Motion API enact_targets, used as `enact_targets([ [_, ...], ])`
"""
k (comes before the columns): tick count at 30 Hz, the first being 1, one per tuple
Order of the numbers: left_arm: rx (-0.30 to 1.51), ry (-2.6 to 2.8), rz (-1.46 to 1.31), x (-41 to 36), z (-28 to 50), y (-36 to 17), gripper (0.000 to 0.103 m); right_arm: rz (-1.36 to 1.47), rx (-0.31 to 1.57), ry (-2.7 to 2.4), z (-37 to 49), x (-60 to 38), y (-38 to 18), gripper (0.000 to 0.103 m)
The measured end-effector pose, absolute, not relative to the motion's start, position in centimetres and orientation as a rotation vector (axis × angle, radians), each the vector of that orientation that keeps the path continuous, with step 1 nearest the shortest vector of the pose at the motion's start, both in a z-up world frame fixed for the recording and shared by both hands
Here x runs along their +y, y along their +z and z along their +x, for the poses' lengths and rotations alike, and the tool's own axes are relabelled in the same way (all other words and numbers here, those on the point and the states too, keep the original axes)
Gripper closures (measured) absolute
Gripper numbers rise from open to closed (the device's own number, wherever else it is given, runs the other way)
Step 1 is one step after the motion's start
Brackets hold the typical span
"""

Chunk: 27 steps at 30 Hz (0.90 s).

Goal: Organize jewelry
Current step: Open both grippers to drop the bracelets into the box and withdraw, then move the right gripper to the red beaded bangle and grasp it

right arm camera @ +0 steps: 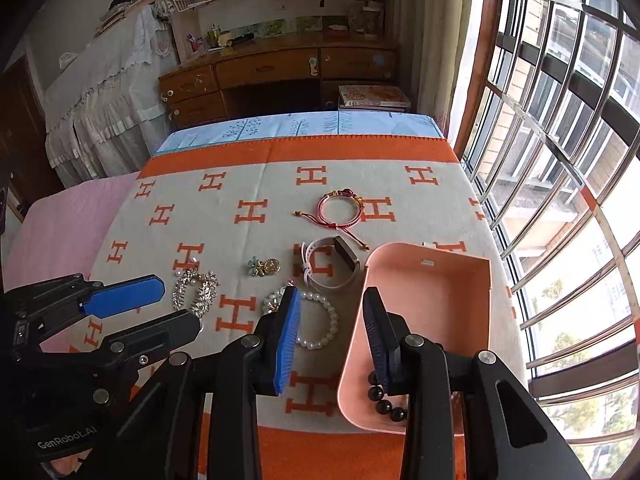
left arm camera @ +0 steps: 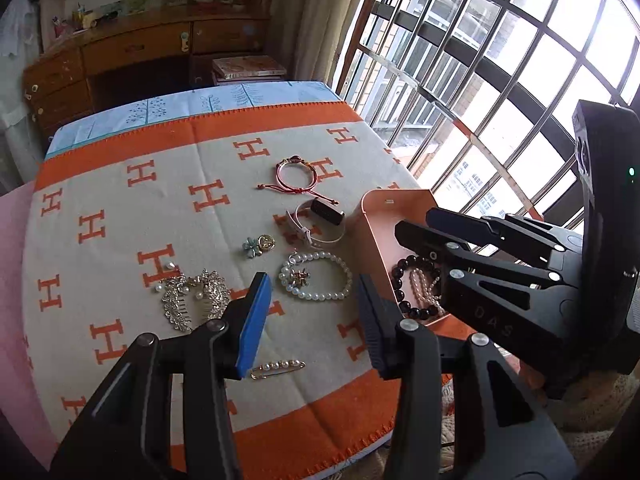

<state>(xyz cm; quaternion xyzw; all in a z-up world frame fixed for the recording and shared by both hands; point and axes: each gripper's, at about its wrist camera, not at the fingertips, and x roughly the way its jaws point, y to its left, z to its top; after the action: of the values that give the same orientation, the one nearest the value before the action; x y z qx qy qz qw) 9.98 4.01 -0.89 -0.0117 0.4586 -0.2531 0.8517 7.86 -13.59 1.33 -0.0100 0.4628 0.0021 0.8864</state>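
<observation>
A peach-pink box (left arm camera: 372, 232) (right arm camera: 432, 300) stands at the right on the orange-and-cream cloth (right arm camera: 248, 184). A black bead bracelet (left arm camera: 404, 280) (right arm camera: 384, 404) and a pinkish pearl strand (left arm camera: 424, 288) lie inside it. Left of the box lie a white pearl bracelet (left arm camera: 316, 276) (right arm camera: 324, 320), a white-strapped watch (left arm camera: 320, 224) (right arm camera: 332, 264) and a red cord bracelet (left arm camera: 296, 176) (right arm camera: 342, 210). My left gripper (left arm camera: 314, 320) (right arm camera: 180, 304) hangs open and empty above the pearl bracelet and a crystal hair comb (left arm camera: 196, 296) (right arm camera: 196, 292). My right gripper (right arm camera: 332, 336) (left arm camera: 416, 222) hovers open and empty over the box's near left rim.
Two small brooches (left arm camera: 258, 245) (right arm camera: 264, 267) lie mid-cloth. A pearl safety pin (left arm camera: 278, 368) lies near the front edge, and loose pearl earrings (left arm camera: 170, 266) by the comb. A barred window (right arm camera: 560, 200) runs along the right. A wooden dresser (right arm camera: 280, 76) stands beyond the far end.
</observation>
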Motion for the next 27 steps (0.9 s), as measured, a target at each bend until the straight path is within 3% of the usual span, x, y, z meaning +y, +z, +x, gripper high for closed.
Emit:
enact_targets([
  [10, 0.924, -0.43, -0.071, 9.3, 14.3, 0.3, 0.063, -0.041, 0.91, 0.053, 12.6, -9.1, 4.7, 0.069],
  [16, 0.962, -0.324, -0.075, 10.7, 17.7, -0.3, 0.063, -0.031, 0.911, 0.081, 15.7, -8.9, 5.3, 0.063],
  [19, 0.978, -0.296, -0.104, 11.4, 19.5, -1.0, 0.063, -0.028, 0.924, 0.078, 17.4, -9.6, 5.0, 0.058],
  [27, 1.003, -0.2, -0.149, 12.4, 24.9, -2.9, 0.063, 0.028, 1.044, 0.038, 23.4, -13.9, 1.0, 0.057],
])
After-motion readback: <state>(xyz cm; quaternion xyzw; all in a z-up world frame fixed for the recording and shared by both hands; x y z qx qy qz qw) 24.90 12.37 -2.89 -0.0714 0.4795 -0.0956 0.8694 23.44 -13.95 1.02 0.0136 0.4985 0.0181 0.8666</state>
